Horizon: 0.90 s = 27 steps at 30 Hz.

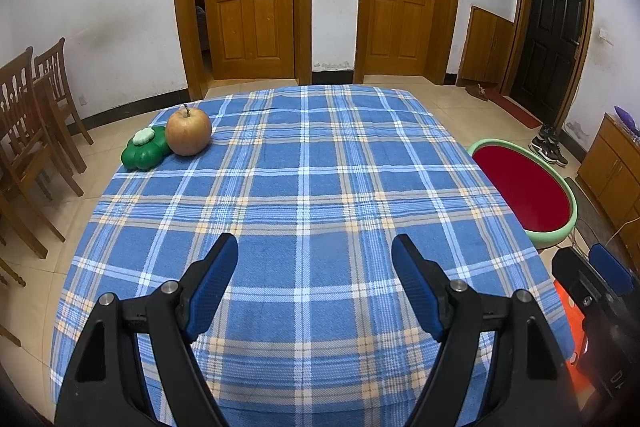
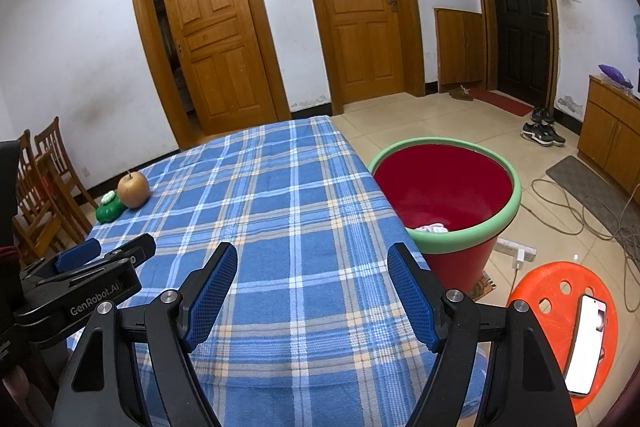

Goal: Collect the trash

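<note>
A red bin with a green rim (image 2: 444, 187) stands on the floor beside the table's right edge; white crumpled trash (image 2: 432, 228) lies inside it. The bin also shows in the left wrist view (image 1: 524, 187). My left gripper (image 1: 315, 247) is open and empty above the near part of the blue plaid tablecloth (image 1: 304, 187). My right gripper (image 2: 312, 255) is open and empty above the table's near right part. An apple (image 1: 188, 131) and a green clover-shaped object (image 1: 145, 148) sit at the far left of the table; both also show in the right wrist view, apple (image 2: 133, 190).
Wooden chairs (image 1: 28, 131) stand left of the table. An orange stool (image 2: 560, 331) with a phone (image 2: 586, 343) on it stands near the right. A power strip (image 2: 516, 251) and cables (image 2: 580, 211) lie on the floor. A wooden cabinet (image 2: 612, 135) is at far right.
</note>
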{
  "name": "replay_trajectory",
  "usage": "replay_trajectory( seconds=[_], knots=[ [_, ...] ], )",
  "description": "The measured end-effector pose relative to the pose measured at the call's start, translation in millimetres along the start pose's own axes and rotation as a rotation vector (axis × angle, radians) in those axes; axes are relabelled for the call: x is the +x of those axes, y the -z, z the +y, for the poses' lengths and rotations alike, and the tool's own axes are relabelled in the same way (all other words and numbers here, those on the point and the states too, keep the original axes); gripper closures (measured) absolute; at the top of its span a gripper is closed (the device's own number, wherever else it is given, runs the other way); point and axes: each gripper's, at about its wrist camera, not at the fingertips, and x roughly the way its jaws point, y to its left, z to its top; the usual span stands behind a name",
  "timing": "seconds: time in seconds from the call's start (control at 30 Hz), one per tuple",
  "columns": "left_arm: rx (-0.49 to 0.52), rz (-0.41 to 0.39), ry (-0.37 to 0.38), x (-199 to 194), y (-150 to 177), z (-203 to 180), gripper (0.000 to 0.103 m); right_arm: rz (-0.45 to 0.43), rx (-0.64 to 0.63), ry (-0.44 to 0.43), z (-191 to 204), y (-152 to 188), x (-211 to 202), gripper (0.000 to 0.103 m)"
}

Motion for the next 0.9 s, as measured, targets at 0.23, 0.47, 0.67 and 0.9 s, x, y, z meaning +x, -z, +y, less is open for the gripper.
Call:
replay_trajectory(
  seconds=[0.23,0.47,0.67,0.9],
  knots=[
    [-0.001,-0.001,-0.001,-0.3,-0.4,0.6,0.024,0.0,0.0,-0.001,0.8,-0.4,0.4,0.025],
    [0.0,-0.001,-0.001,-0.3,-0.8,1.0,0.024,0.0,0.0,-0.001,0.9,-0.4,0.4,0.025],
    [-0.001,-0.001,0.0,-0.4,-0.8,1.0,0.024,0.0,-0.001,-0.001,1.4,-0.5,0.4,0.025],
    [-0.001,-0.002,-0.001,-0.5,-1.1,1.2,0.024,0.0,0.0,-0.002,2.0,-0.1,0.3,0.025]
  ],
)
